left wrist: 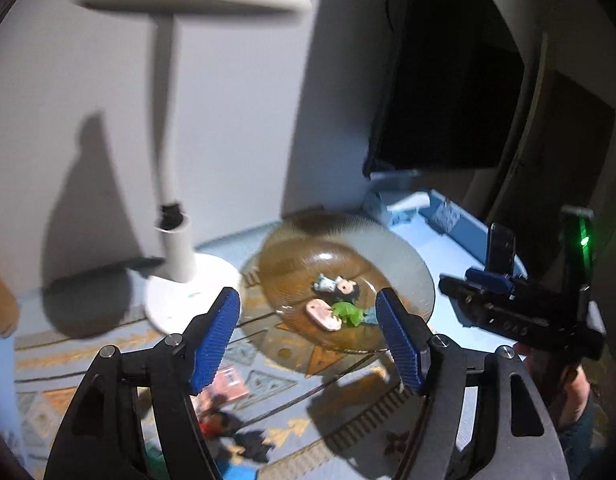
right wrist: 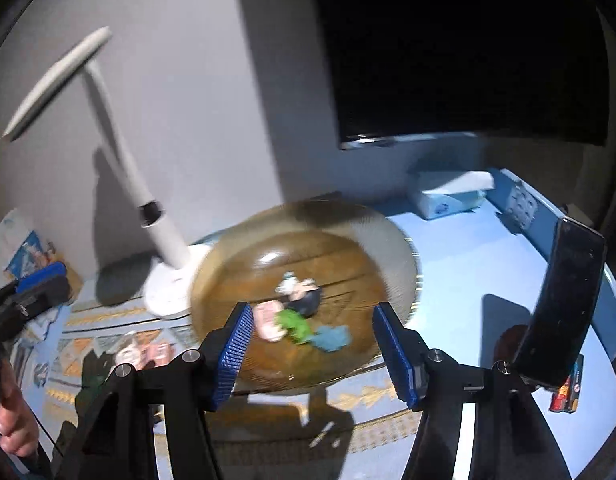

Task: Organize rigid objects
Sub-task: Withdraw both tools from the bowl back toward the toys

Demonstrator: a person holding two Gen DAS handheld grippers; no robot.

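Left wrist view: left gripper (left wrist: 308, 332) spread wide, nothing between jaws, above near rim of amber glass plate (left wrist: 412, 276). Small figurines (left wrist: 340, 300) clustered at plate centre. White desk lamp (left wrist: 176, 248) just left of plate.

Right wrist view: right gripper (right wrist: 310, 346) parted, empty, over same plate (right wrist: 236, 256); figurines (right wrist: 296, 312) between pads, blurred. Dark phone (right wrist: 560, 304) upright at right.

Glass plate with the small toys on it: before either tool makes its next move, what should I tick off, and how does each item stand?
1. Left tool open and holding nothing: ok.
2. Right tool open and holding nothing: ok.
3. Glass plate lies flat on the patterned mat: ok.
4. Toys on the plate, pink one, green one, blue one, dark figure: ok, though clustered close together.
5. More toys left on the mat near the left tool: not ok, not yet gathered.
6. Picture sharp enough to judge the toys' exact contact: cannot tell, motion blur.
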